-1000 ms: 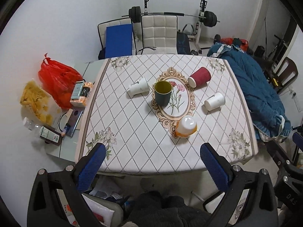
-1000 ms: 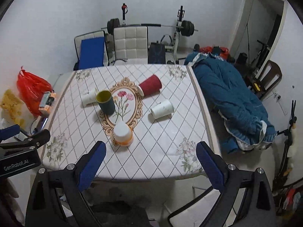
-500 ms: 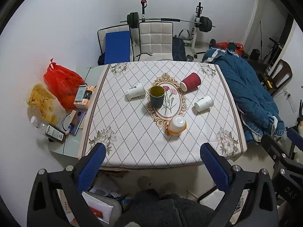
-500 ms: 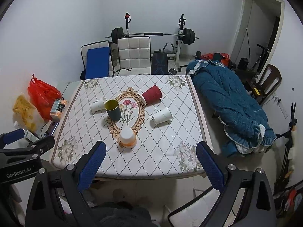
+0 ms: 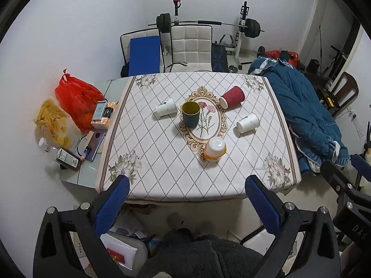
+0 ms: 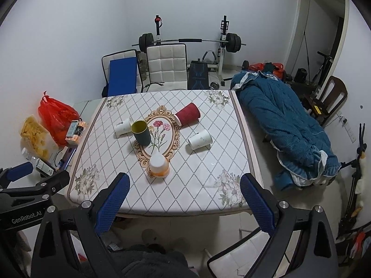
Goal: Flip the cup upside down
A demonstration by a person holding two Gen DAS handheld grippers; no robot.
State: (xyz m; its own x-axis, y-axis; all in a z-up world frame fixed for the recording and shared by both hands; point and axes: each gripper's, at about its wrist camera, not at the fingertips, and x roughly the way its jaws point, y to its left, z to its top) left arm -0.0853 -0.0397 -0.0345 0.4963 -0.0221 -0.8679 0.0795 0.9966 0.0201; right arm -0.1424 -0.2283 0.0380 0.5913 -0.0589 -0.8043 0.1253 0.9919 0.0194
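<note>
A dark green cup (image 5: pixel 190 114) (image 6: pixel 141 132) stands upright with its mouth up near the table's middle. A red cup (image 5: pixel 232 97) (image 6: pixel 187 117) lies on its side behind it. Two white paper cups lie on their sides, one at the left (image 5: pixel 165 110) (image 6: pixel 123 127) and one at the right (image 5: pixel 247 122) (image 6: pixel 199 139). An orange and white cup (image 5: pixel 215 149) (image 6: pixel 158 164) stands mouth down at the front. My left gripper (image 5: pixel 186 205) and right gripper (image 6: pixel 183 200) are open and empty, held high off the table's front edge.
The table (image 5: pixel 162 180) has a white diamond-pattern cloth. A side shelf at the left holds a red bag (image 5: pixel 76 99), snacks and bottles. A blue quilt (image 5: pixel 306 115) lies at the right. Chairs (image 5: pixel 191 46) and a barbell rack stand behind.
Both grippers have pulled back and up from the table over the last second, with little drift in the last half second. The cups have not moved.
</note>
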